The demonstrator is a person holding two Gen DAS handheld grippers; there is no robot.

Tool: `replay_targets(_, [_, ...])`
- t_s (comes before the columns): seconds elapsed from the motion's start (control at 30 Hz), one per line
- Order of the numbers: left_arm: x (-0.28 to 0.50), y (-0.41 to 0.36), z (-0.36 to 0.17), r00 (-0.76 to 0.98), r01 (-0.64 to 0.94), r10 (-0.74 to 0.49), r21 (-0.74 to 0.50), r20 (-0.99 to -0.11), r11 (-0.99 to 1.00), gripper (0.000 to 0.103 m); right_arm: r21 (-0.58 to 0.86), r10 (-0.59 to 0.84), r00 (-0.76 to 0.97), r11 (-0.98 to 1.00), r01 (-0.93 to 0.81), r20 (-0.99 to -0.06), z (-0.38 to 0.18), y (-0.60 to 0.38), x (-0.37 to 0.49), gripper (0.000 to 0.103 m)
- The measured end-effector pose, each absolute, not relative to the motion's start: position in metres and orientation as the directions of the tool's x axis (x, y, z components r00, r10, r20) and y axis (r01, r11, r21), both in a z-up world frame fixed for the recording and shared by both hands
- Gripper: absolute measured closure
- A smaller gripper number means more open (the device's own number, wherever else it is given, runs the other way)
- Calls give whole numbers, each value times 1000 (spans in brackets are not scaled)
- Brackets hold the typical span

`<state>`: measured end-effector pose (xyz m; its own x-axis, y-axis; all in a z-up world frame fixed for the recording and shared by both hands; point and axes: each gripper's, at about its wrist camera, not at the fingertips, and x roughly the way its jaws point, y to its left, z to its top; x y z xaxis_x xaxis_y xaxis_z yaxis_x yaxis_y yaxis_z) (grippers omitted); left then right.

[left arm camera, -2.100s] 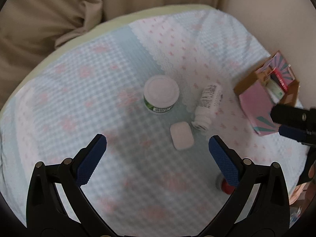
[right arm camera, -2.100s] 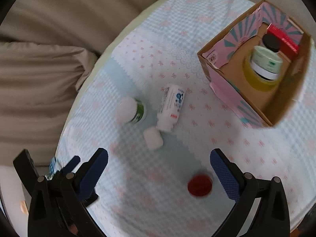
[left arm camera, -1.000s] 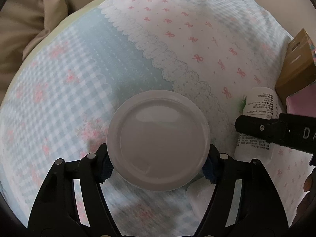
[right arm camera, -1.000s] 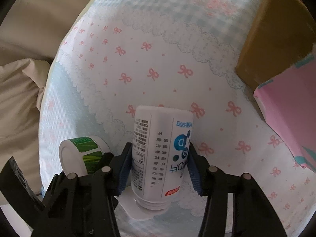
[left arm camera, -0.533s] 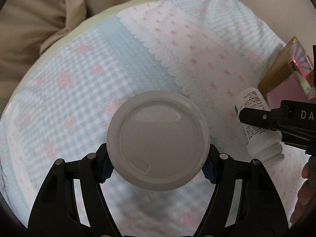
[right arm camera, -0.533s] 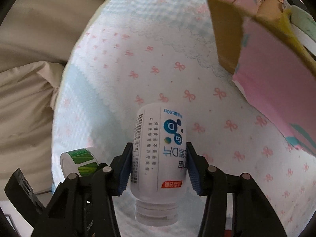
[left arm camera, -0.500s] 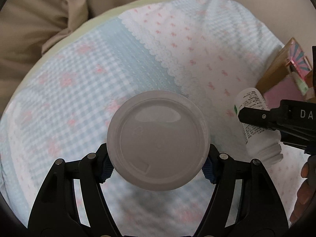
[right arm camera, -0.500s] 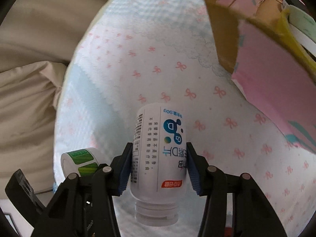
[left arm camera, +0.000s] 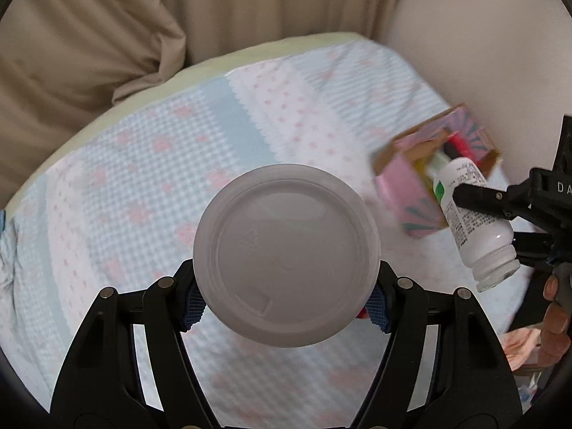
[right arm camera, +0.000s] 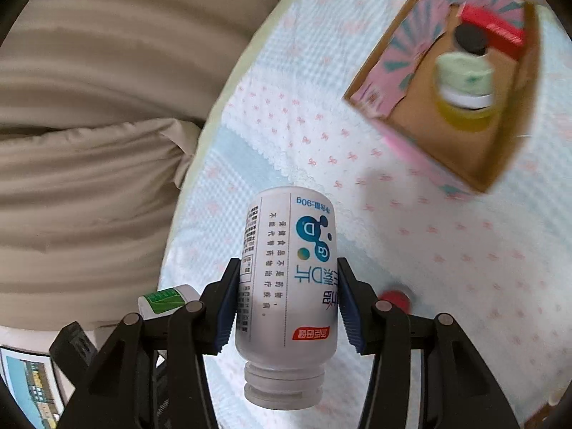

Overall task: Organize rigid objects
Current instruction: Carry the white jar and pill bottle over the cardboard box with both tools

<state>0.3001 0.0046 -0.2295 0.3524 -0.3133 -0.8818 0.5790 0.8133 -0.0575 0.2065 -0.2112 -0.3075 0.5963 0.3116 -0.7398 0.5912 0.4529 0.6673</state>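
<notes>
My left gripper (left arm camera: 286,305) is shut on a round white-lidded jar (left arm camera: 286,254), held above the patterned bed cover; its green-labelled side shows in the right wrist view (right arm camera: 166,300). My right gripper (right arm camera: 287,312) is shut on a white bottle (right arm camera: 289,279) with blue print, its uncapped neck pointing back at the camera. The bottle also shows in the left wrist view (left arm camera: 472,214), in front of the pink cardboard box (left arm camera: 411,186). The box (right arm camera: 404,125) lies open at the upper right, holding a green-lidded yellow jar (right arm camera: 464,82), a black cap and a red packet.
A red cap (right arm camera: 397,298) lies on the bed cover (right arm camera: 447,250) just right of my right gripper. A beige pillow (left arm camera: 78,43) and curtain lie beyond the bed's far edge. A wall stands to the right of the box.
Both grippers have lifted higher with the jar and the bottle in them. The right gripper has carried the bottle toward the box, whose open top is now in full view.
</notes>
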Motion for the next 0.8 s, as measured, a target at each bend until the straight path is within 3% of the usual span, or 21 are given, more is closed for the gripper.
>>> replay_targets(0.23, [250, -31, -173, 373, 619, -386, -83, -844, 781, 35, 637, 271, 594, 509, 579, -757, -244, -257, 141, 56])
replay_targets(0.47, [213, -77, -150, 388, 600, -398, -101, -831, 794, 35, 639, 273, 600, 524, 562, -752, -220, -322, 97, 56])
replay_targets(0.8, [186, -179, -168, 405, 525, -336, -84, -851, 847, 35, 624, 305, 572, 586, 518, -761, -222, -434, 85, 56])
